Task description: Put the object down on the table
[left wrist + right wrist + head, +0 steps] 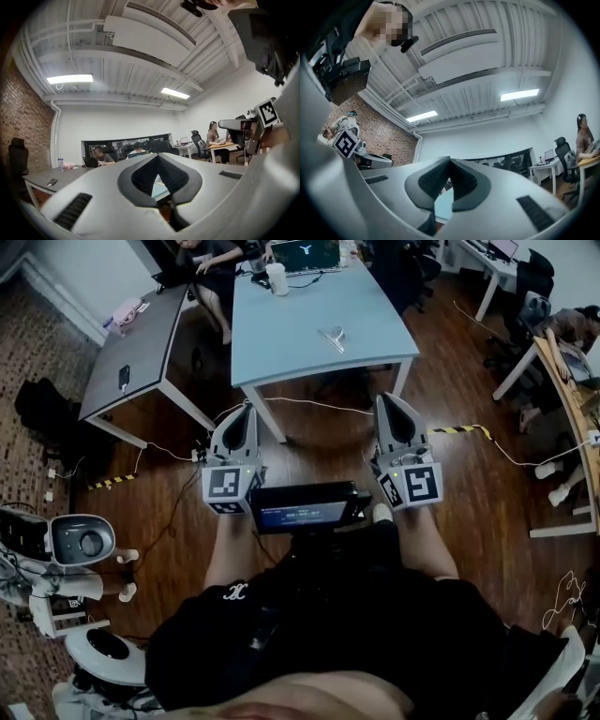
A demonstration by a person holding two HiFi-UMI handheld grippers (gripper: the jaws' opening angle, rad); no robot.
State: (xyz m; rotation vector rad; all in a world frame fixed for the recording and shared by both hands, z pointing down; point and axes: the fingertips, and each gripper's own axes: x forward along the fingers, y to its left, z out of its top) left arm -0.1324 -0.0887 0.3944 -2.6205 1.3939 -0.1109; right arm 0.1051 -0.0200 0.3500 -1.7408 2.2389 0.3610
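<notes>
Left gripper (246, 411) and right gripper (389, 401) are held with jaws closed together, empty; a small silvery metal object (331, 337) is seen lying on the pale blue rectangular table (281, 352), well ahead of both.

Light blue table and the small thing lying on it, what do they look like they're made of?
Light blue table: smooth matte top, probably laminate or painted board, judging by its even colour and soft sheen. Its white legs are possibly painted metal. Small thing: likely metal, as it is greyish and glinting, though too small to be sure.
</notes>
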